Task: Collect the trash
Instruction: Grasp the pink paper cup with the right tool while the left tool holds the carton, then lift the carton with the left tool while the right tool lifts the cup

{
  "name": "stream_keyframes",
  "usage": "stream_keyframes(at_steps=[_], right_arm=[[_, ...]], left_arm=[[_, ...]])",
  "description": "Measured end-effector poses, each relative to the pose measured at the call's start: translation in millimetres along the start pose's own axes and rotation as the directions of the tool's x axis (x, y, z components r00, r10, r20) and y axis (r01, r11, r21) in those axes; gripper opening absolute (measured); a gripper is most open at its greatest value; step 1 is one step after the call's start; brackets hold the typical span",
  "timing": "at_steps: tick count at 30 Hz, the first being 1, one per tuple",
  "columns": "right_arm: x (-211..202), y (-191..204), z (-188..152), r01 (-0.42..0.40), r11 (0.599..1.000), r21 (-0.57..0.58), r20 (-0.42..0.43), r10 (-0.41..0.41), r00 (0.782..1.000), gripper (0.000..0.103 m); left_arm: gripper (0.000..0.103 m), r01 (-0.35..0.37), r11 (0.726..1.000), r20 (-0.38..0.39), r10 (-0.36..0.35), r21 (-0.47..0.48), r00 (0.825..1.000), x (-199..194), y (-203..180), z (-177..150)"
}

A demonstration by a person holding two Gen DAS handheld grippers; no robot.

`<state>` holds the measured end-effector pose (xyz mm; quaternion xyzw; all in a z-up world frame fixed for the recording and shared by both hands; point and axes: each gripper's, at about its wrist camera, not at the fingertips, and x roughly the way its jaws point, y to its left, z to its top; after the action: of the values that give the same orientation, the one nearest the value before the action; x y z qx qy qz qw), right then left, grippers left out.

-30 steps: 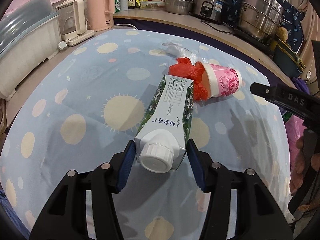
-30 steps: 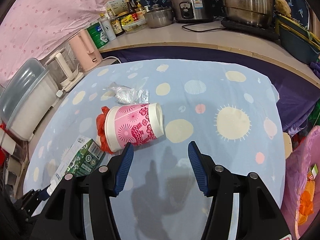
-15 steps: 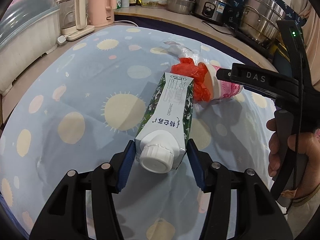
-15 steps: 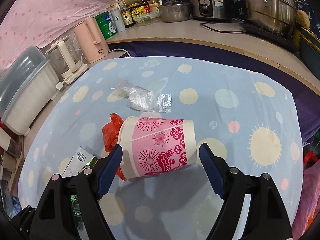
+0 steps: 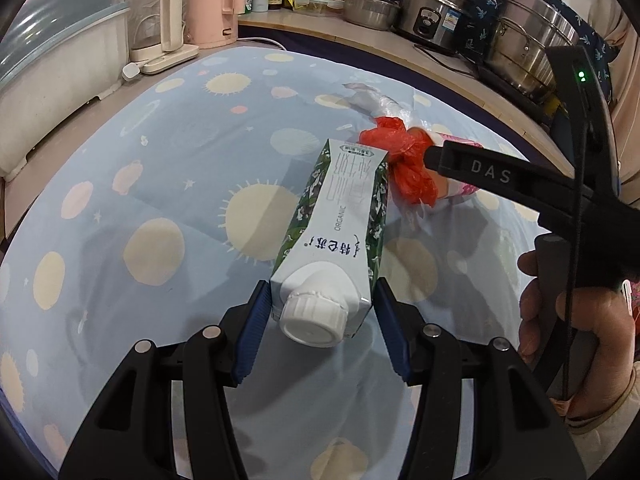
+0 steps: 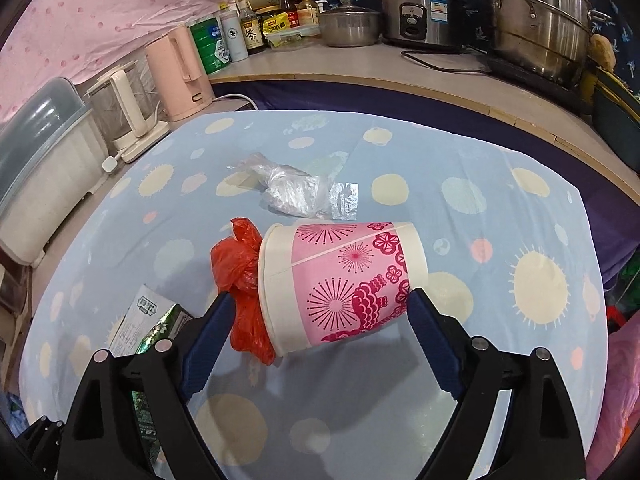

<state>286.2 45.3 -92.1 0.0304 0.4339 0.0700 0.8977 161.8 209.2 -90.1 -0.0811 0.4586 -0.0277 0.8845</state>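
Observation:
A green-and-white milk carton [image 5: 340, 220] with a white cap lies on the blue spotted tablecloth. My left gripper [image 5: 322, 322] has its pads on both sides of the carton's cap end, shut on it. A pink paper cup [image 6: 344, 284] lies on its side with a red plastic bag [image 6: 240, 280] spilling from its mouth. My right gripper [image 6: 316, 320] is open wide, its fingers on either side of the cup. A crumpled clear plastic bag [image 6: 296, 192] lies just beyond the cup. The carton's far end also shows in the right wrist view [image 6: 140, 320].
A white dish rack [image 5: 48, 72], a clear kettle [image 5: 156, 32] and a pink kettle [image 5: 212, 4] stand at the left. A counter behind holds bottles, a rice cooker [image 6: 420, 12] and steel pots [image 6: 540, 16]. A pink bag [image 6: 624, 392] hangs at the right edge.
My right gripper has moved forward and opened wider, and its fingers now straddle the pink cup. The left gripper stays on the carton.

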Motion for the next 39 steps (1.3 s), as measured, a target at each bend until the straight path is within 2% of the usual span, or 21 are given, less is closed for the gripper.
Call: stream_keyframes(at_steps=[3,5,9,11,16,20,27,39], right_arm=[[6,-5,-3,0.004,1.0,0.006,-0.012,-0.004,1.0,0.081],[8,-11,-5,-0.014,1.0,0.025,-0.028,0.015,0.999,0.064],[2,-26,-10,-0.026,0.997,0.072,-0.035,0.029,0.999,0.044],[-4,-33,-12,-0.022,0.996,0.082,-0.033,0.025,0.999,0.029],[-21,-49,-20,-0.023,0.993,0.116,-0.025,0.027,0.999,0.012],[-37,-60,-25,-0.017,0.991,0.129,-0.012,0.019,1.0,0.007],[-81,-77,-39,-0.02,0.99,0.141,0.035,0.015,0.999,0.006],[-167,-133,-73,-0.016,0.976,0.218,0.122,-0.011,0.992,0.006]], left_arm=[[0.05,0.003,1.0,-0.003,-0.003,-0.003,1.0,1,1,0],[0.05,0.005,1.0,-0.003,-0.005,-0.002,1.0,0,2,0],[0.05,0.006,1.0,-0.002,-0.006,-0.003,1.0,0,2,0],[0.05,0.005,1.0,0.0,-0.005,-0.005,1.0,0,2,0],[0.05,0.007,1.0,0.007,-0.007,-0.002,1.0,-6,0,-1],[0.05,0.009,1.0,0.016,-0.009,0.003,1.0,-13,-2,-1],[0.05,0.015,1.0,0.052,-0.016,0.025,0.999,-38,-15,-4],[0.049,0.096,0.989,0.107,-0.108,0.115,0.988,-91,-75,-6]])
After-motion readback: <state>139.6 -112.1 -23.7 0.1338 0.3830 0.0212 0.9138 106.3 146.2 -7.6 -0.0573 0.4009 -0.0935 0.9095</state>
